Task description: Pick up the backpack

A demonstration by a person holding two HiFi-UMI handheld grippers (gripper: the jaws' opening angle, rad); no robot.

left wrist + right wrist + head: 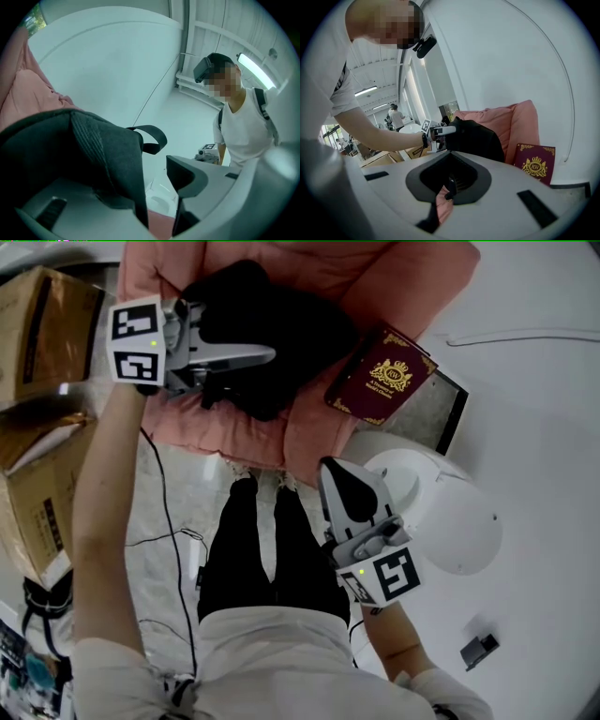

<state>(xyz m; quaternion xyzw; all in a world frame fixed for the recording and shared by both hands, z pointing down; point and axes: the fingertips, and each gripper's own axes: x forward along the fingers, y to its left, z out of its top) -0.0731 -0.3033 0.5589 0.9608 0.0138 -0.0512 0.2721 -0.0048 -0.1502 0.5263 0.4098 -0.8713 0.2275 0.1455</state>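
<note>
The black backpack [272, 334] lies on a pink cushion [375, 282]. My left gripper [253, 367] reaches into it from the left. In the left gripper view the backpack's fabric [93, 154] drapes over the left jaw and hangs down between the jaws. A narrow gap shows between the fabric and the right jaw, so the gripper is open around it. A black strap loop [152, 138] sticks out past the fabric. My right gripper [333, 470] hangs shut and empty below the cushion's edge. The right gripper view shows the backpack [480, 138] ahead of that gripper [449, 180].
A maroon booklet with a gold crest [384, 376] leans on the cushion's right side, over a dark flat panel [445, 413]. A white round stand [450, 521] sits beside my right gripper. Cardboard boxes [37, 334] stand at the left. A cable [169, 521] runs over the floor.
</note>
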